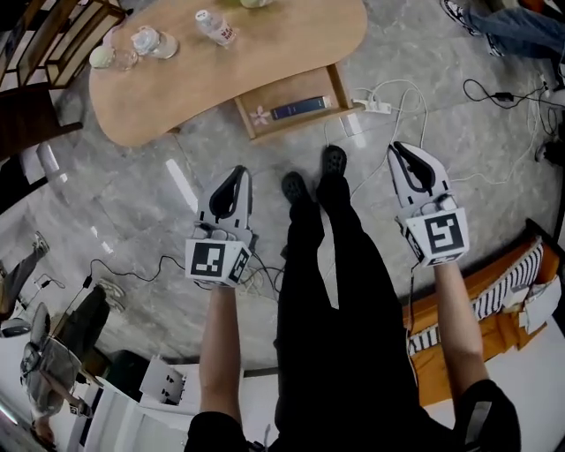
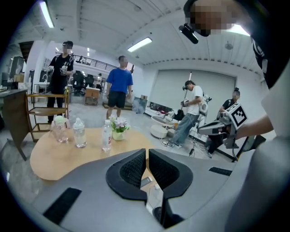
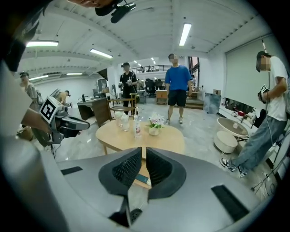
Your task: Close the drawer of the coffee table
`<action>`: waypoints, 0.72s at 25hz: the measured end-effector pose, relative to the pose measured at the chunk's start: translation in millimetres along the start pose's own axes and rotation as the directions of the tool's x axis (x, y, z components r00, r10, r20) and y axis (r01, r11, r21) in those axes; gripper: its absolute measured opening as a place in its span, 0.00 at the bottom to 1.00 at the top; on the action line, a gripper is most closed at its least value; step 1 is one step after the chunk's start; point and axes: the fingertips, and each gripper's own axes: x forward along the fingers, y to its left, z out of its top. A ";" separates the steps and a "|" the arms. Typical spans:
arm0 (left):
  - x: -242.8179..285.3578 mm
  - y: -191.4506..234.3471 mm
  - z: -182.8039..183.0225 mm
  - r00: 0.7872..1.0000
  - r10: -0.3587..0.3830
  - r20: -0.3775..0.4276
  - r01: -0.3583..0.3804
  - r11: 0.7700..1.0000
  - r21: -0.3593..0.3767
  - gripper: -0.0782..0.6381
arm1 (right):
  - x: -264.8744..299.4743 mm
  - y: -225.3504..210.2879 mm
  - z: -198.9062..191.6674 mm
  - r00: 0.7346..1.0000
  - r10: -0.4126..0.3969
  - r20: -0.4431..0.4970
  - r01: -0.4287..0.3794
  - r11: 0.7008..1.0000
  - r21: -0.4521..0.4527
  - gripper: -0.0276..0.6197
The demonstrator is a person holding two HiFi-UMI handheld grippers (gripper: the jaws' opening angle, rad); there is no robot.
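Observation:
The light wooden coffee table (image 1: 221,71) stands ahead of me, and its drawer (image 1: 339,86) is pulled out toward me with a blue book (image 1: 297,109) lying inside. My left gripper (image 1: 240,169) and right gripper (image 1: 397,146) hang side by side over the floor, short of the drawer and touching nothing. Both are shut and empty. In the left gripper view the shut left gripper (image 2: 147,152) points at the table (image 2: 50,156). In the right gripper view the shut right gripper (image 3: 143,149) points at the table (image 3: 167,138), and the book (image 3: 141,179) shows below its tips.
Water bottles (image 1: 214,26), cups (image 1: 141,42) and a small flower pot (image 2: 118,128) stand on the tabletop. A power strip with cables (image 1: 375,106) lies on the floor right of the drawer. A wooden chair (image 1: 53,44) is at far left. Several people (image 3: 177,88) stand beyond the table.

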 end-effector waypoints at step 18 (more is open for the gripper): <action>103.1 88.3 -227.8 0.973 0.055 -0.223 -0.056 0.998 0.001 0.47 | 168.3 -38.2 -206.4 0.965 0.071 -0.253 -0.104 0.987 -0.119 0.24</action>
